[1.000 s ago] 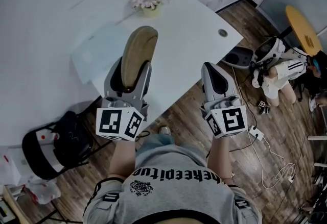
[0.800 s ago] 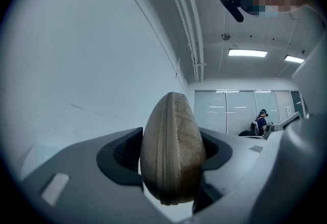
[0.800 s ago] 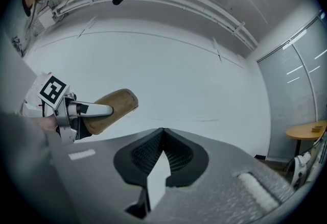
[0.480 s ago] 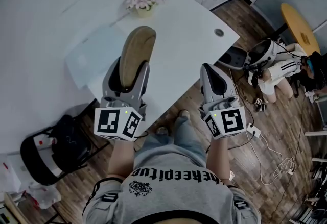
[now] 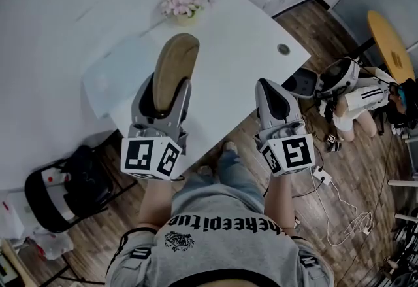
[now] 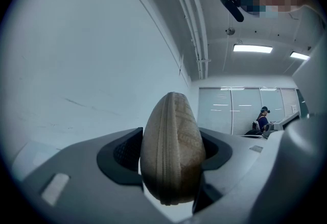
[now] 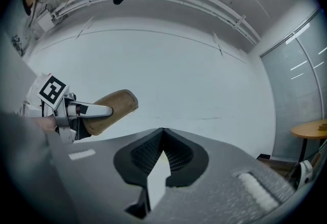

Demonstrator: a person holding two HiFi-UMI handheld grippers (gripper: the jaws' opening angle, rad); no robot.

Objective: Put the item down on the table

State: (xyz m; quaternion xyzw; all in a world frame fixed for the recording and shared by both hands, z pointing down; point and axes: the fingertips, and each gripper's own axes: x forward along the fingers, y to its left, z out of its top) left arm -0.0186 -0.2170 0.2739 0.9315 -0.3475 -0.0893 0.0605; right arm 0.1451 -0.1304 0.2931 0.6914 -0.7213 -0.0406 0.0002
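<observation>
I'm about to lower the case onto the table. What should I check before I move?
1. Grip: left gripper clamps the tan zippered oval case on both sides: ok.
2. Right gripper is shut, empty and apart from the case: ok.
3. Case over the white table, judged from the head view: ok.
4. Small pot of pink flowers stands well beyond the case: ok.
5. Gap between case and tabletop: cannot tell.
</observation>
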